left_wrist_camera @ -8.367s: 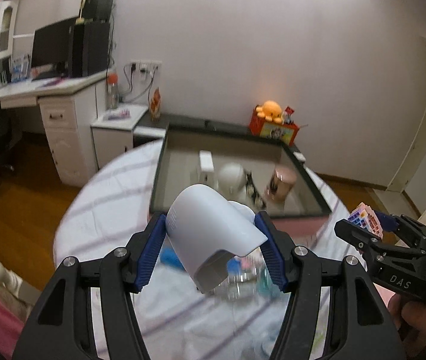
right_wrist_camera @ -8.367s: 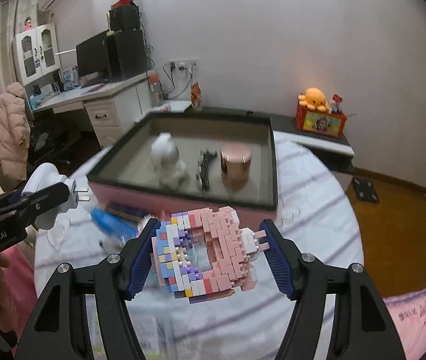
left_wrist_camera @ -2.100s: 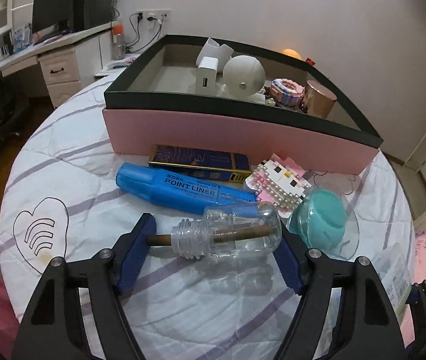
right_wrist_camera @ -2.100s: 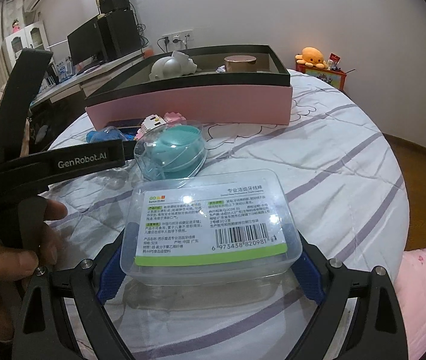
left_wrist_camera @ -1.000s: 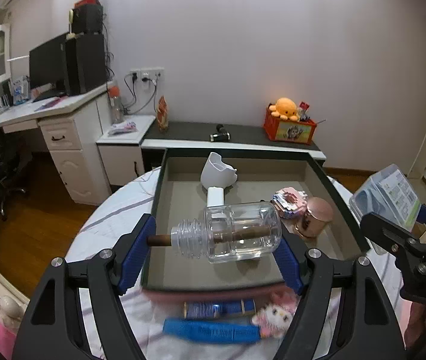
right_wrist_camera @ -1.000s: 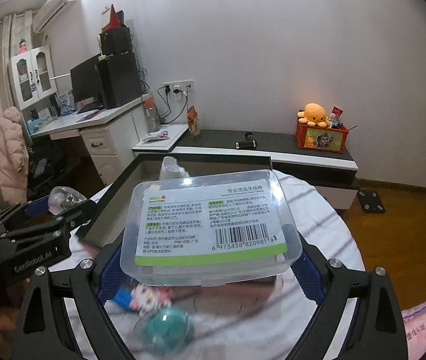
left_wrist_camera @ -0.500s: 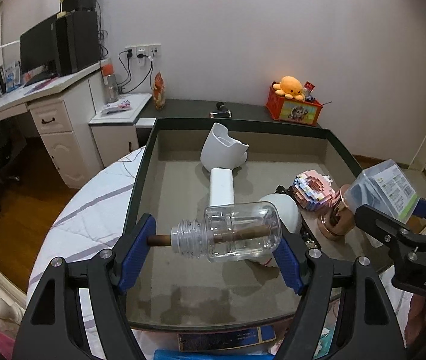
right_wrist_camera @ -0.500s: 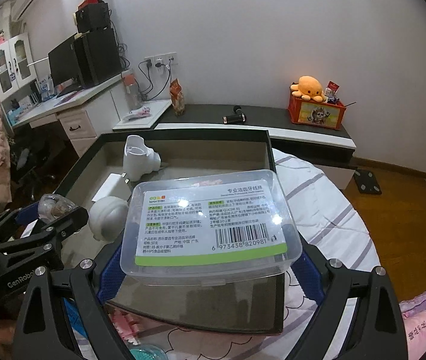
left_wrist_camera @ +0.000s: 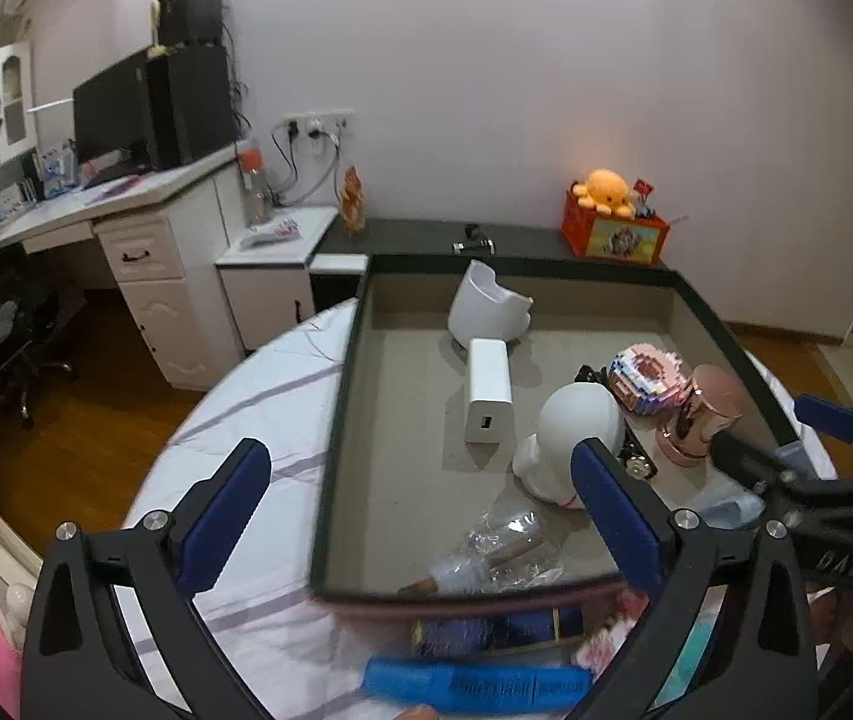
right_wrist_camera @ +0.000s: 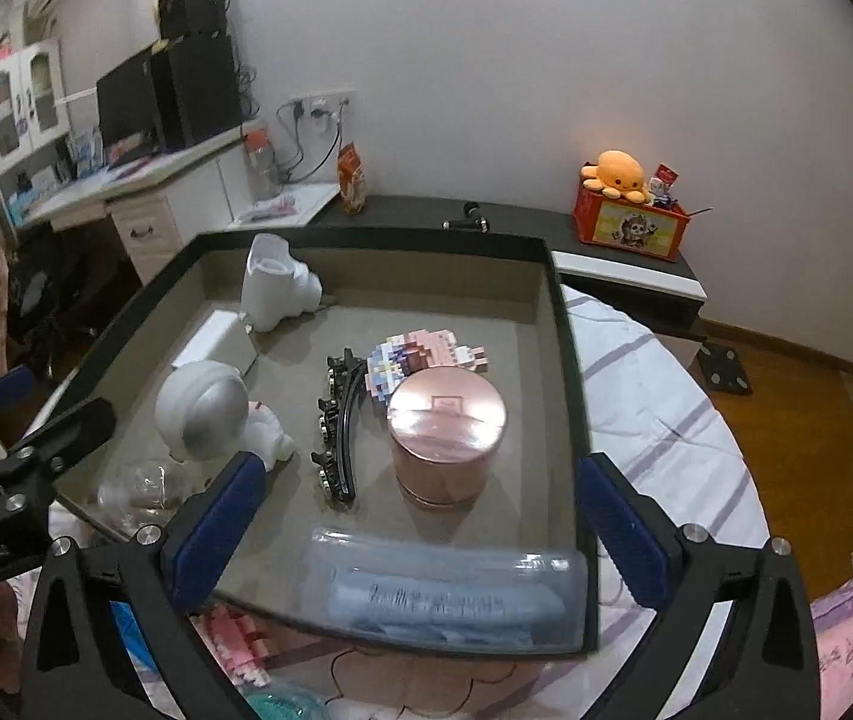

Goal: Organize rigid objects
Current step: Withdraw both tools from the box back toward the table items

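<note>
both claws are opening wide with nothing between their pads: the left claw (left_wrist_camera: 420, 510) has just let the clear bottle (left_wrist_camera: 486, 552) drop, lower middle, inside the tray (left_wrist_camera: 336, 420); the right claw (right_wrist_camera: 414, 531) released the plastic box (right_wrist_camera: 444, 600) at the tray's near edge. farther up, earlier items sit inside. blue marker (left_wrist_camera: 474, 687) waits at bottom frame on the worktop (left_wrist_camera: 246, 420).

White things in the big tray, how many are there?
3 show: a white curved plastic shell at the far end, a white rectangular charger block just before it, a white round-headed figurine nearest. Others may be hidden.
</note>
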Demonstrator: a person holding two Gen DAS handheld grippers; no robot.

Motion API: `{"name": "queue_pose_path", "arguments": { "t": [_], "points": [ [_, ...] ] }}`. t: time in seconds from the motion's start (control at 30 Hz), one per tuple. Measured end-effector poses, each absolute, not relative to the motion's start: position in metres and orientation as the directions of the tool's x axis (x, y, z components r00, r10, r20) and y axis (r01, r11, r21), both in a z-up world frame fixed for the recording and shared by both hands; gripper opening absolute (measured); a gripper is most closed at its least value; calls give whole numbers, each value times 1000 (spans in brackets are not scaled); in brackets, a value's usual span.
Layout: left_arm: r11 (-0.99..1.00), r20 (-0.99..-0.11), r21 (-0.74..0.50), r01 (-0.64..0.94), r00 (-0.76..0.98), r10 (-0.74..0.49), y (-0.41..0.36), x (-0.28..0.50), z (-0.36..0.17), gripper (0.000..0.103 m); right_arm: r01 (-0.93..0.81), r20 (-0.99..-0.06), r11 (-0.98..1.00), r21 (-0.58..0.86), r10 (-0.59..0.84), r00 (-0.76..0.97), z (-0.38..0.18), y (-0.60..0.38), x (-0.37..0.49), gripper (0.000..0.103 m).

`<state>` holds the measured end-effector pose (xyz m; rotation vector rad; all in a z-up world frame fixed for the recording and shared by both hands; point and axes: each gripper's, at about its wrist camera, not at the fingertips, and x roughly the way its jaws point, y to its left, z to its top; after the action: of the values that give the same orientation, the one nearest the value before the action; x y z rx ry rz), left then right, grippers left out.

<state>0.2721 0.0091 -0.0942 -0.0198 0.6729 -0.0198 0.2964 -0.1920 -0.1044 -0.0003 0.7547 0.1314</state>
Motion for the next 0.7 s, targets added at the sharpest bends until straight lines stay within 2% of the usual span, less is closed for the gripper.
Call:
{"name": "queue_pose_path", "arguments": {
  "t": [0.13, 0.3, 0.7],
  "points": [
    [997, -591, -65, -28, 806, -16, 26, 234, -81, 103, -88, -631, 991, 101, 132, 765, -86, -203, 263, 103],
    [995, -572, -60, -74, 820, 26, 39, 188, -68, 103, -104, -573, 984, 146, 170, 802, -63, -204, 209, 103],
    [997, -496, -54, -63, 868, 28, 37, 77, -35, 103, -134, -467, 980, 148, 189, 864, -25, -196, 89, 103]
  ]
}}
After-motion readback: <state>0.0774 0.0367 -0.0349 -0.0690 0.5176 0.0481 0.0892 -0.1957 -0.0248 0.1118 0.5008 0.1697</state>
